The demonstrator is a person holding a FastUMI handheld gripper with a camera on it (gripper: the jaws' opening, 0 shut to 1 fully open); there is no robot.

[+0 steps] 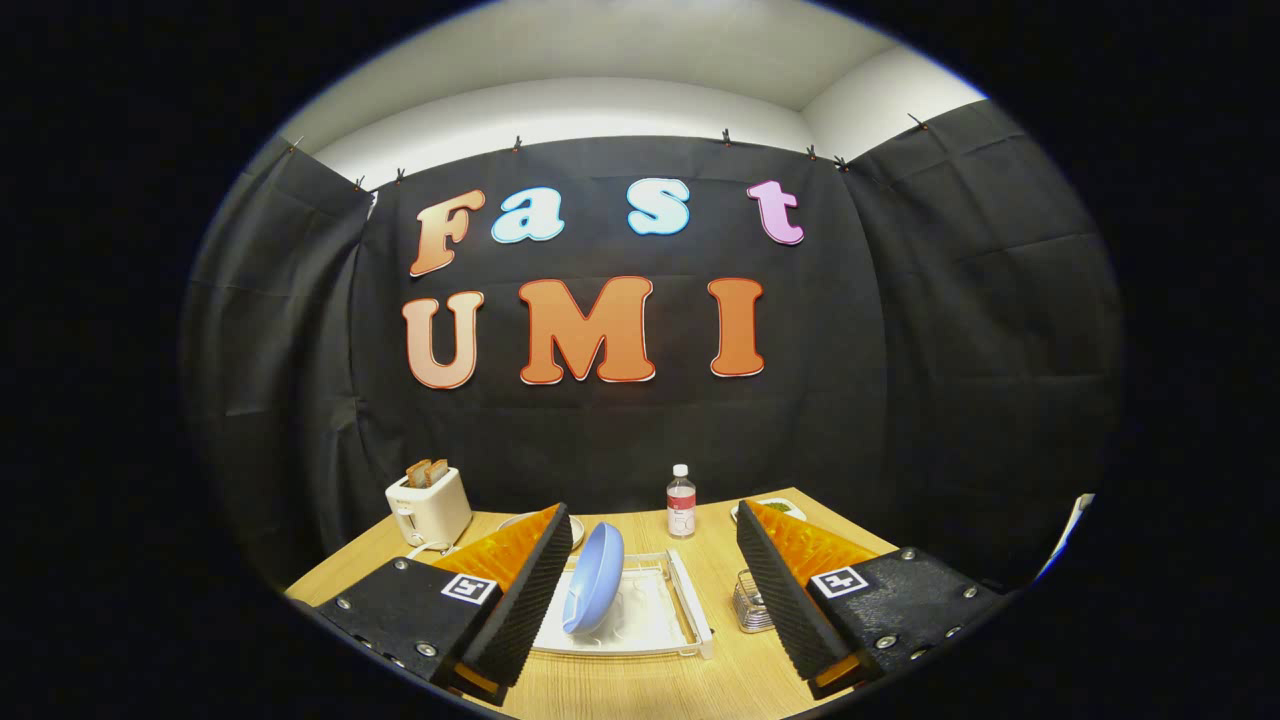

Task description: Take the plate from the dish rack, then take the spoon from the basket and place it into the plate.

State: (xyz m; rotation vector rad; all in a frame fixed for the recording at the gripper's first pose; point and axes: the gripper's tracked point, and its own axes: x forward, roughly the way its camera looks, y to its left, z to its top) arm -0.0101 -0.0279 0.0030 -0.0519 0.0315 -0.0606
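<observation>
Ribbed pads line the gripper, whose fingers stand wide apart and hold nothing. Between them, just ahead, a blue plate stands on edge in a white dish rack on the wooden table. It looks stiff, light and smooth, probably slippery, so the upper rim seems the best hold, one pad on each face. Beside the right finger sits a wire basket; no spoon can be made out. Beyond are a water bottle and a toaster.
</observation>
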